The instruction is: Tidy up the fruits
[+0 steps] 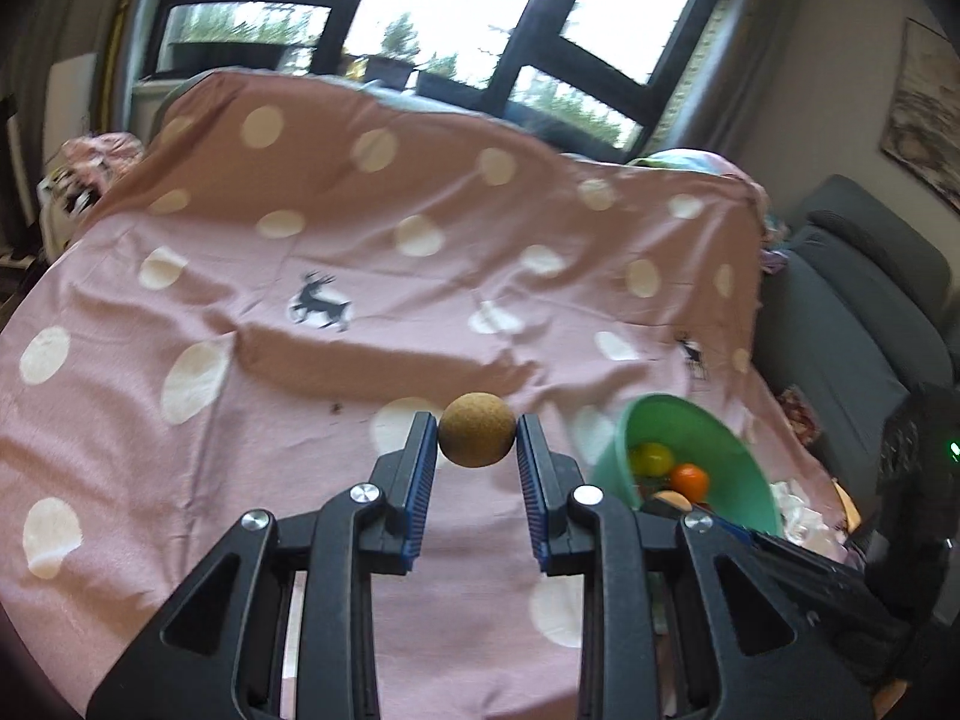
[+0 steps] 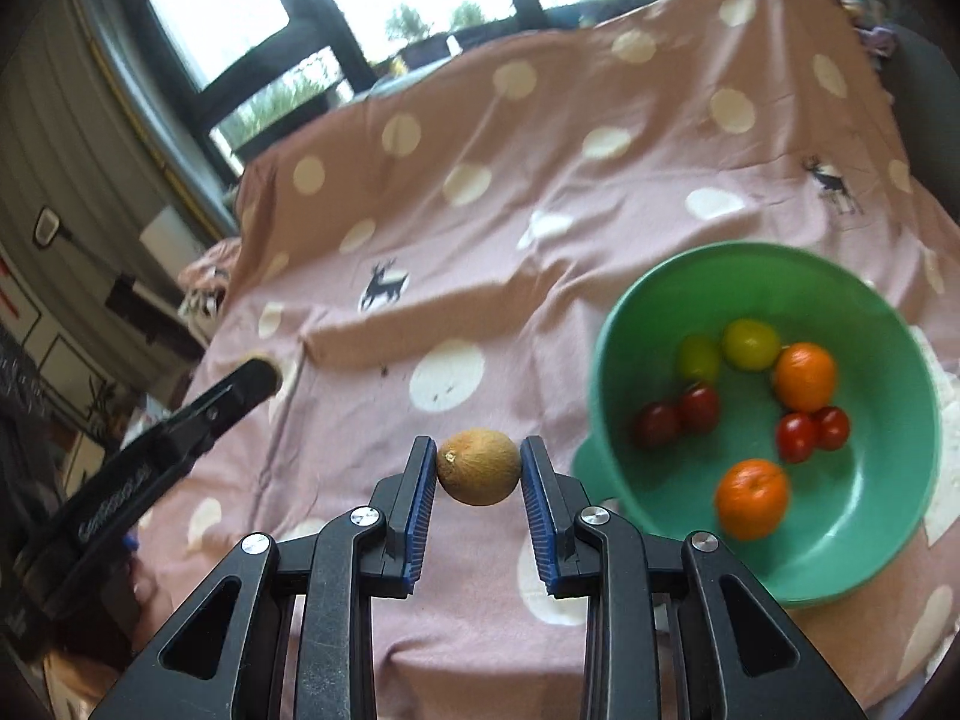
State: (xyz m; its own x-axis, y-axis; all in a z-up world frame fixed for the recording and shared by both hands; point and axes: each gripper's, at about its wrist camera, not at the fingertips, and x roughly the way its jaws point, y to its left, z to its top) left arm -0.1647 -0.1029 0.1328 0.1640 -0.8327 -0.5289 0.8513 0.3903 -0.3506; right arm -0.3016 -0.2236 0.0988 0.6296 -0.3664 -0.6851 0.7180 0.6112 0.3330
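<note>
My left gripper [image 1: 477, 441] is shut on a round brown fruit [image 1: 476, 429], held above the pink dotted cloth [image 1: 252, 312]. My right gripper [image 2: 478, 468] is shut on a second brown fruit [image 2: 478, 467] with a small stem scar, also lifted off the cloth. A green bowl [image 2: 864, 516] lies to the right of the right gripper; it holds two oranges [image 2: 751, 499], several red tomatoes [image 2: 699, 408] and two yellow-green fruits [image 2: 750, 344]. In the left wrist view the same bowl [image 1: 672, 420] appears tilted at lower right. The left gripper's black body [image 2: 156, 450] shows at the left edge of the right wrist view.
The pink cloth [image 2: 480, 180] with white dots and deer prints covers the whole work surface and rises at the back. Dark-framed windows [image 1: 456, 6] stand behind it. A grey sofa [image 1: 852, 312] sits to the right, and white crumpled wrapping [image 1: 798, 516] lies beside the bowl.
</note>
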